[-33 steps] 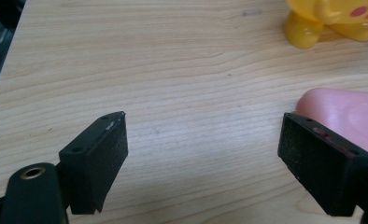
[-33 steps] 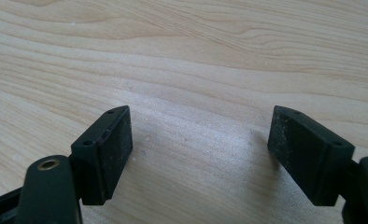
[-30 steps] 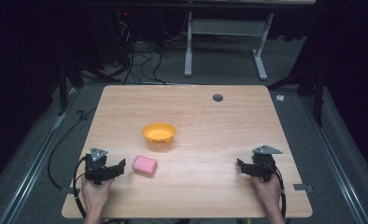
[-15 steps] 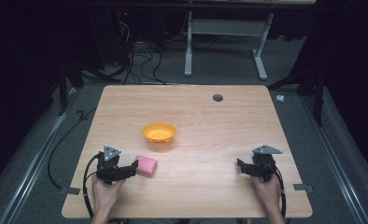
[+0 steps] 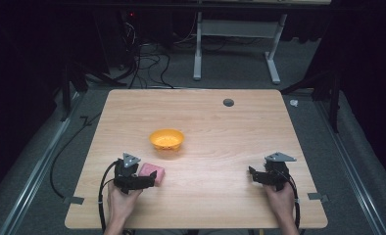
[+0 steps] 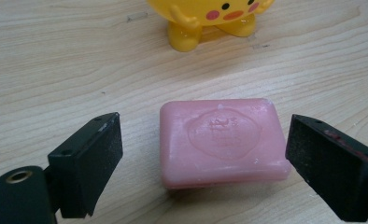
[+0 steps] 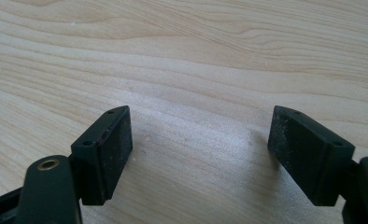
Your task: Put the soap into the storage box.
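A pink bar of soap lies flat on the wooden table, also visible from above as the soap. My left gripper straddles it: its jaws have just been opening, and a gap shows on each side of the bar, so the pads do not press it. From the high view the left gripper sits at the soap's near edge. A yellow bowl with a cartoon face, its feet in the bowl, stands just beyond. My right gripper rests open over bare wood, the right gripper holding nothing.
A small dark round hole marks the table's far right part. Cables and a white stand frame sit on the floor behind the table. Tape tabs stick to the near corners.
My left gripper has slid right along the table to the soap, and its jaws now stand around the bar. The right hand and the bowl have stayed put.
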Tool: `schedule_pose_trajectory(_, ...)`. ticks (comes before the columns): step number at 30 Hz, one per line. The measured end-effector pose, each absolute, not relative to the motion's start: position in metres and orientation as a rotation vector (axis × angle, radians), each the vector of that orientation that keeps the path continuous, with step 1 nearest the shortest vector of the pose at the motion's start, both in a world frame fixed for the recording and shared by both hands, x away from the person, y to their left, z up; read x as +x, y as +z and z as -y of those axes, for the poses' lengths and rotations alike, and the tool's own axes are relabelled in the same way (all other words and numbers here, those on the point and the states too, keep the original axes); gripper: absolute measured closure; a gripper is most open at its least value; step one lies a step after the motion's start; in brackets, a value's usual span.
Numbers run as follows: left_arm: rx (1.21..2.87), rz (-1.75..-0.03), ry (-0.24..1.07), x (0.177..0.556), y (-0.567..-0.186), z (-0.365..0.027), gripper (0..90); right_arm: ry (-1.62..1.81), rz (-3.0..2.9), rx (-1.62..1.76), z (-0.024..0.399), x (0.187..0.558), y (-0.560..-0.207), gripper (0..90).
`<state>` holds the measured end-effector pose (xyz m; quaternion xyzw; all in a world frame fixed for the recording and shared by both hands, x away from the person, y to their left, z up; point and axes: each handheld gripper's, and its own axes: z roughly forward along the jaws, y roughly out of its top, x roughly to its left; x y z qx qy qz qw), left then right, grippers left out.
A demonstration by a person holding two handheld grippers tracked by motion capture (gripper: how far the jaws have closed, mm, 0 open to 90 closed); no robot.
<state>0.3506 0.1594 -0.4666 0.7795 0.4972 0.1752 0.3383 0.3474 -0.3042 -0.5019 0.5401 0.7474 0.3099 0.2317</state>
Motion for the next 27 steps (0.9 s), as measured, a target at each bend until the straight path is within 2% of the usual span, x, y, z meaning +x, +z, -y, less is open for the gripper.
schedule_pose_trajectory(11, 2.051, -1.340, 0.429, 0.355, -0.477, -0.147, 6.9, 0.852, -2.055, 1.485, 0.304, 0.347, -0.502, 22.5)
schedule_pose_trajectory(27, 2.094, -1.391, 0.434, 0.361, -0.489, -0.134, 7.5, 0.852, -2.055, 1.484, 0.304, 0.347, -0.502, 22.5)
